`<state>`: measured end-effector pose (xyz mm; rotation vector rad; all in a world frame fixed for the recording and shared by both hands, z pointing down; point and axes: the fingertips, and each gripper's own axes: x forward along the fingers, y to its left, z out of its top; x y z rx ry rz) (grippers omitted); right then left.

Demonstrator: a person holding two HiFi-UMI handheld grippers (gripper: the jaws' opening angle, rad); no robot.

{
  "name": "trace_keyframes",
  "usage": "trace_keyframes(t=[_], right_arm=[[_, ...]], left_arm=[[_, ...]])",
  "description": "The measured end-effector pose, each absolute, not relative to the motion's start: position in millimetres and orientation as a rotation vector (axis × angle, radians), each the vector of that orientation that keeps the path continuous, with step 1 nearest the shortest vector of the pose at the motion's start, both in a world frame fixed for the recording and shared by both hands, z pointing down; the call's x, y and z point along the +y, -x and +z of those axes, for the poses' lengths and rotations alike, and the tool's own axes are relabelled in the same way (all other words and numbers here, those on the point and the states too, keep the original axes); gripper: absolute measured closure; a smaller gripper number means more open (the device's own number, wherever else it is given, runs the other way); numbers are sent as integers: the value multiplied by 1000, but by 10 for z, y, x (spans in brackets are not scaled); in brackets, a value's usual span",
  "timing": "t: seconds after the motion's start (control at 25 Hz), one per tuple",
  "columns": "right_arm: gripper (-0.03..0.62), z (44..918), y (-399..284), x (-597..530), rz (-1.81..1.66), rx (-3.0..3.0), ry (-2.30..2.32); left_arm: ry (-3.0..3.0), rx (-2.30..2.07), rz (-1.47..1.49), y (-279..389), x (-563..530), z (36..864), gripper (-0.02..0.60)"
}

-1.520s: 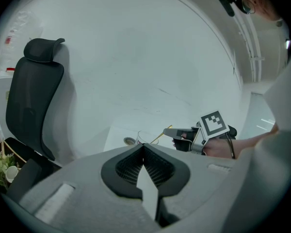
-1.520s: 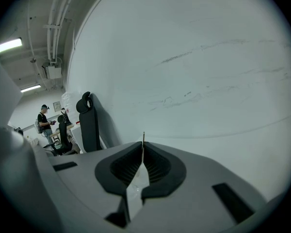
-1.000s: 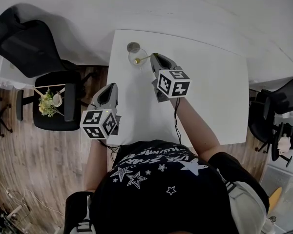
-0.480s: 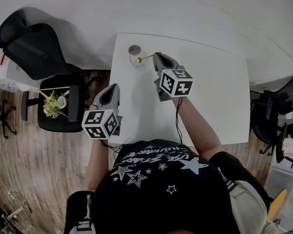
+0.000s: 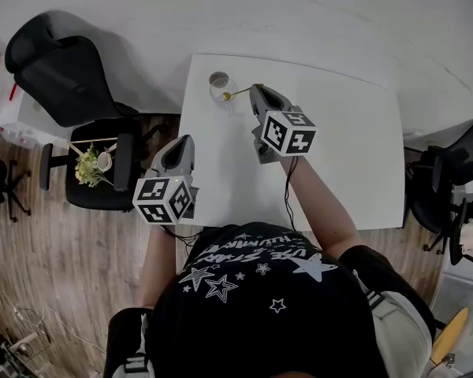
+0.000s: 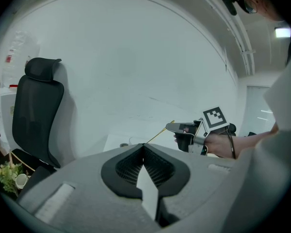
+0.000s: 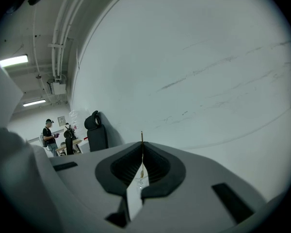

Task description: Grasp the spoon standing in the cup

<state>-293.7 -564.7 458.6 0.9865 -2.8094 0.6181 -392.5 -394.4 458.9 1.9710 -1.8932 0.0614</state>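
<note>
Jaws of the right gripper (image 7: 141,152) are pressed together with the thin gold handle of the spoon (image 7: 141,137) running up the seam between their pads; its tip pokes out just above them. I read that as a grip on the handle's upper end and not a near miss, though the hold is narrow and close to the tip.

The spoon (image 5: 236,94) stands bowl-down in the clear cup (image 5: 223,94), and its long axis leans out of the cup toward the right. The jaw seam runs along the handle. The left gripper view shows this from the side: the handle (image 6: 160,132) rises slantwise from the cup up to the tips of the right gripper (image 6: 177,126).

The cup sits near the far left corner of the white desk (image 5: 339,132), with a small grey round object (image 5: 217,79) just beyond it. The right gripper (image 5: 258,91) reaches in from the near right, forearm stretched across the desk, jaws pointing far and left at the cup.

The left gripper (image 5: 181,142) hangs at the desk's near left edge, well apart from the cup. Its jaws are closed on nothing, pads (image 6: 136,161) meeting. Any lift should follow the handle's lean, or the cup may tip.
</note>
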Motion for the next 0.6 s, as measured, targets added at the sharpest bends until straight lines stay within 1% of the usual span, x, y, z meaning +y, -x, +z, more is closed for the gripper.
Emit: trace_keyframes(t=[0.6], right_arm=[[579,4279,2430,-5313,594,-2874,-1026]], left_arm=[[-2010,-1913,59,3522,-3628,4408,574]])
